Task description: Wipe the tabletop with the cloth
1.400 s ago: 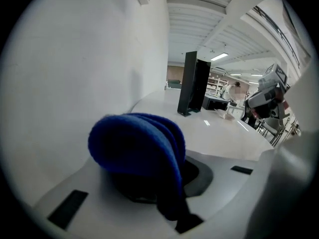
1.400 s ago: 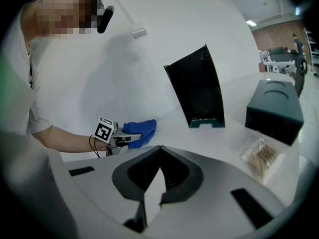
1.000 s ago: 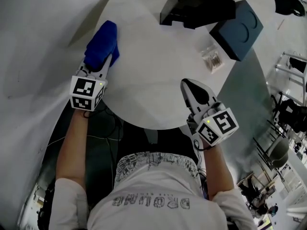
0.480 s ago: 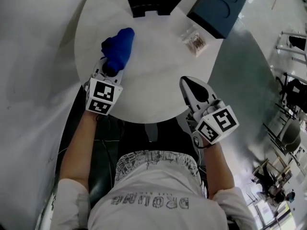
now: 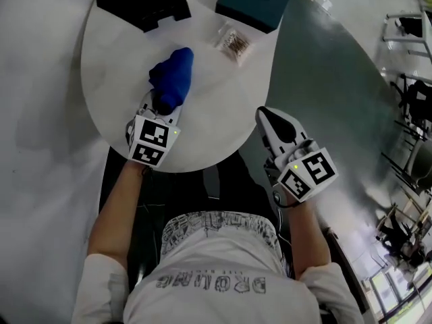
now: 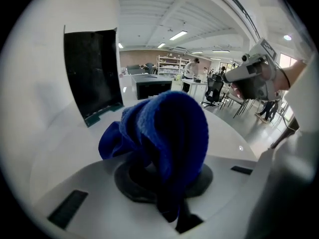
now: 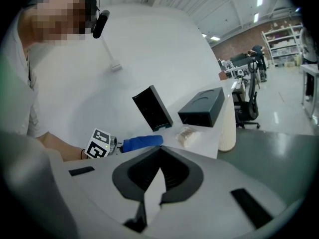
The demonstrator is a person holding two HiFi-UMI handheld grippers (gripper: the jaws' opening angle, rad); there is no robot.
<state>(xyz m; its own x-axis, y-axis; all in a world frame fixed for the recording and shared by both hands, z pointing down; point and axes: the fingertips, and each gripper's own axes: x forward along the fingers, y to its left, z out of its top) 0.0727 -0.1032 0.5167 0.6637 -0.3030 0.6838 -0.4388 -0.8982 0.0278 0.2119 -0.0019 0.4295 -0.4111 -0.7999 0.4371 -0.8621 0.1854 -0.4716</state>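
The crumpled blue cloth [image 5: 174,76] has slid inward over the round white tabletop [image 5: 111,66], upper left of frame, clamped in the left gripper [image 5: 164,105]; the right gripper [image 5: 266,115] is empty, jaws together.

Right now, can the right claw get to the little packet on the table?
Probably yes. The right claw, shut and empty, hangs beside the table's edge, with only bare tabletop between it and the packet. The left claw and its blue cloth sit off to the side.
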